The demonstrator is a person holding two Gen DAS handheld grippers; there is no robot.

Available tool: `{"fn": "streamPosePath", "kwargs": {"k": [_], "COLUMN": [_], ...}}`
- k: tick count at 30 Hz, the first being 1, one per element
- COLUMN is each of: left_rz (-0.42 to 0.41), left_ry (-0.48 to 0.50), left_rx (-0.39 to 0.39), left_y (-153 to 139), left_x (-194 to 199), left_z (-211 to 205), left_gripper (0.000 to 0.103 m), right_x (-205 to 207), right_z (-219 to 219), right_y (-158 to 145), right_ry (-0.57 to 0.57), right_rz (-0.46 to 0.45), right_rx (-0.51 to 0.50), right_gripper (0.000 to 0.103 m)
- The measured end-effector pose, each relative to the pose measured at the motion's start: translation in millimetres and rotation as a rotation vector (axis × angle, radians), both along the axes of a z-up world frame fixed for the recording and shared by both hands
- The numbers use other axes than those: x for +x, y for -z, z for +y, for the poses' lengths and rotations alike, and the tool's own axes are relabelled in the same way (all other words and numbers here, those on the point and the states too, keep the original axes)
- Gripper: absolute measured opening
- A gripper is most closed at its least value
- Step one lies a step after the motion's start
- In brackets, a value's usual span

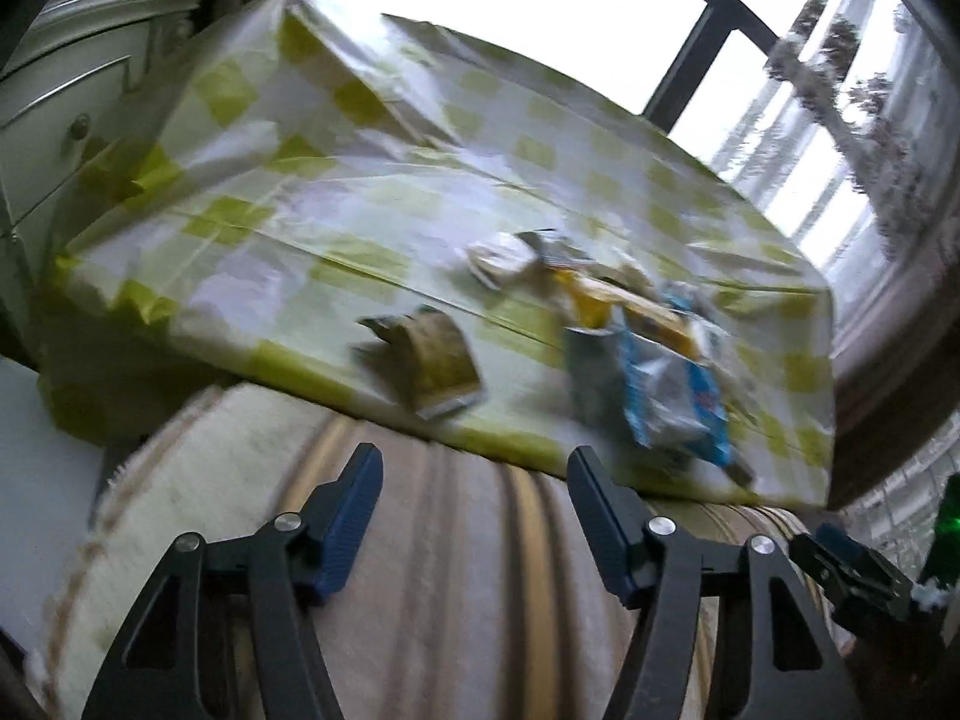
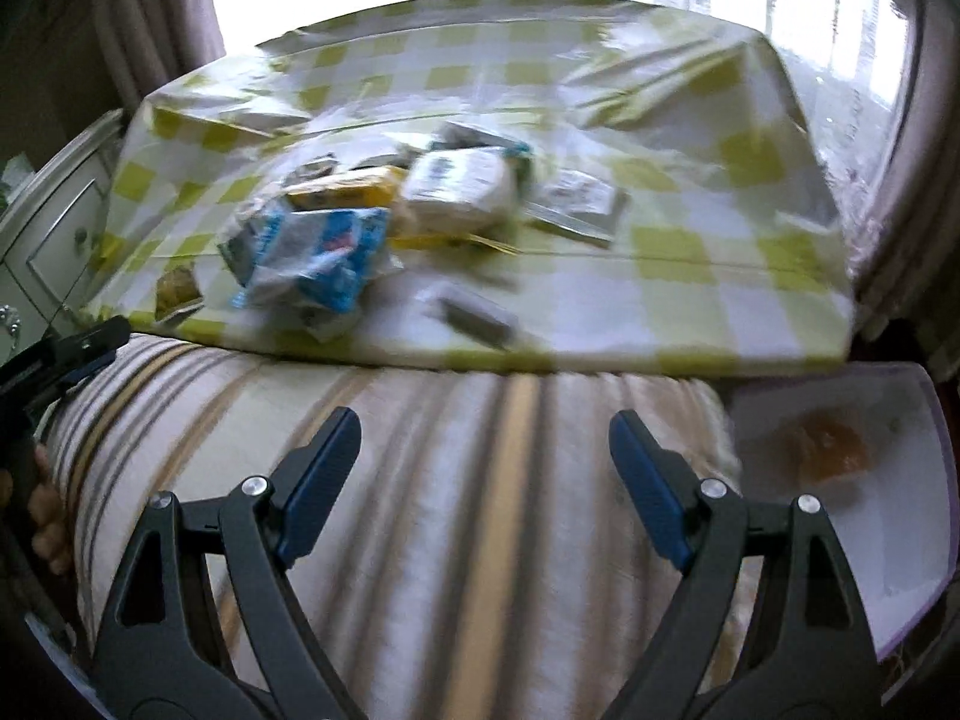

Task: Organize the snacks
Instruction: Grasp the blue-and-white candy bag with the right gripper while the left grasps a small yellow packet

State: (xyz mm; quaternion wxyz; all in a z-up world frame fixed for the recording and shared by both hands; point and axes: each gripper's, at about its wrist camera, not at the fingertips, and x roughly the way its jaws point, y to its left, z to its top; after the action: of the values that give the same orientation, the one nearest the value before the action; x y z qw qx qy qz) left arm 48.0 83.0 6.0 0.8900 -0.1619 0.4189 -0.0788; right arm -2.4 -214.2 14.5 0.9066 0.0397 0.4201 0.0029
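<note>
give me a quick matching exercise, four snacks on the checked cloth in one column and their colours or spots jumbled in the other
Things:
1. crinkled bag
2. flat packet
3. small pack
4. dark bar

Descriptions:
A. yellow, in the middle of the pile
B. blue and white
C. olive-brown, at the cloth's left near edge, apart from the pile
D. lies alone near the front edge, right of the blue bag

Pairs: 1-B, 2-A, 3-C, 4-D

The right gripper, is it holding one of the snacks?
No, the right gripper is open and empty over the striped cushion, and the blue snack bag lies apart on the checked tablecloth.
</note>
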Motion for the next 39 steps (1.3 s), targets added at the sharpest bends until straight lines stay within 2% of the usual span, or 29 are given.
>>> {"fn": "streamPosePath", "kwargs": {"k": [4,10,14,17,18,27,29,35,37,39], "left_rz": [0.054,0.128,0.141,0.154,0.156,0.119,0.115,0.104,0.099,0.095], "left_ry": [-0.019,-0.052,-0.046,-0.035,-0.032,-0.023,-0.022,-0.022,-0.021,-0.018], "left_rx": [-0.013,-0.007,0.058,0.126,0.132,0.133,0.129,0.128,0.124,0.121], "left_y": [5,18,20,26,26,26,26,26,26,25], "left_x": [26,62,79,89,90,86,85,85,83,83], "left_z": [6,6,-4,-15,-16,-20,-19,-19,-19,-19], "left_gripper": [0.064,0.064,0.064,0.038,0.035,0.029,0.029,0.028,0.027,0.025], "right_x": [18,42,62,76,79,109,114,126,125,123], "right_z": [18,33,46,57,59,77,85,103,101,99], "right_y": [0,-4,-5,-3,-2,8,10,21,22,20], "right_ry": [-0.028,-0.012,-0.006,-0.003,-0.003,-0.004,-0.012,-0.037,-0.034,-0.029], "right_rz": [0.005,-0.006,-0.007,-0.003,-0.001,0.041,0.048,0.086,0.083,0.066], "right_rx": [0.012,0.047,0.049,0.033,0.028,0.027,0.006,-0.067,-0.049,-0.042], "right_gripper": [0.087,0.087,0.089,0.09,0.09,0.093,0.097,0.096,0.084,0.079]}}
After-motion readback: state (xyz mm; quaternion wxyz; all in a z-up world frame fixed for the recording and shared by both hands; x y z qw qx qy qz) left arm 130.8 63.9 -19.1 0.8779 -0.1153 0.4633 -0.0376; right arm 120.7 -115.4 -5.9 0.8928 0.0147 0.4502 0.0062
